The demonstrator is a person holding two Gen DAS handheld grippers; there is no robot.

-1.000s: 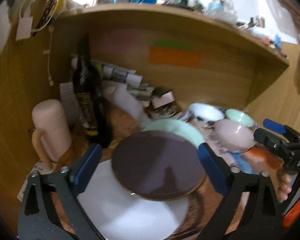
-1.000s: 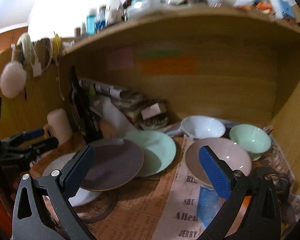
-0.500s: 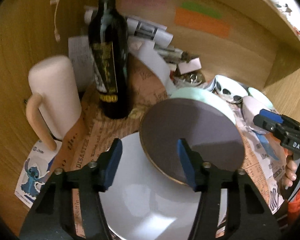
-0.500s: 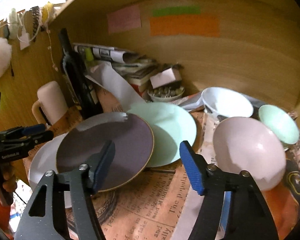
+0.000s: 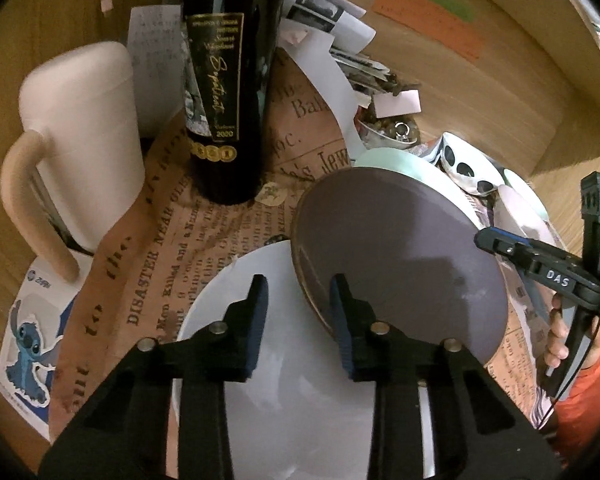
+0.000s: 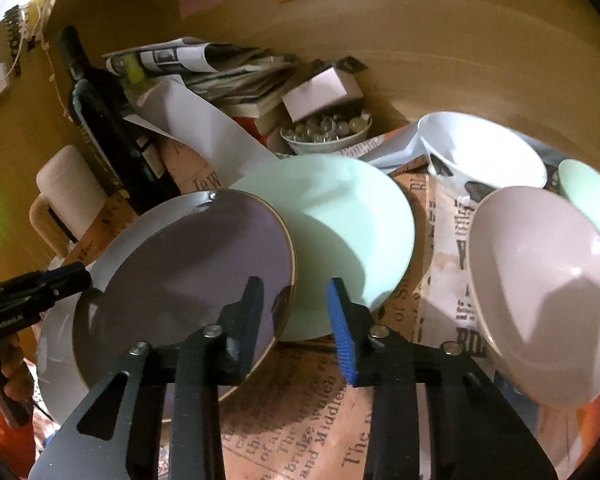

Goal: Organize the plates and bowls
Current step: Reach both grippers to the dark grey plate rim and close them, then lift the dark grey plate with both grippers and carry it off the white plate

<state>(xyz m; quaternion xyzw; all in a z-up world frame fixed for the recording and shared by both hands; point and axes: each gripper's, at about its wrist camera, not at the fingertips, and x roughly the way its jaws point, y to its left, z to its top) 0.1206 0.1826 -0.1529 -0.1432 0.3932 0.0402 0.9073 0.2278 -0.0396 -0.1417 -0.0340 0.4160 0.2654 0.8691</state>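
Note:
A dark purple plate (image 5: 400, 260) (image 6: 180, 288) lies tilted, resting on a white plate (image 5: 284, 380) and a mint plate (image 6: 340, 232). My left gripper (image 5: 298, 312) hovers over its left rim. The jaws are closing, the rim runs between them, and the pads do not press on it. My right gripper (image 6: 294, 312) is at the opposite rim, also closing, with the purple edge and some of the mint plate in the gap, untouched. A pink bowl (image 6: 540, 292), a white bowl (image 6: 480, 152) and a mint bowl (image 6: 592, 200) sit to the right.
A dark wine bottle (image 5: 228, 80) and a cream mug (image 5: 84, 140) stand left of the plates. Rolled newspapers (image 6: 220, 68) and a small dish of glass bits (image 6: 328, 132) crowd the back. Wooden walls close in behind and on both sides. Printed paper covers the surface.
Both grippers came down and closer to the purple plate, one at each side of it. Their jaws narrowed from wide apart to a small gap around its rim.

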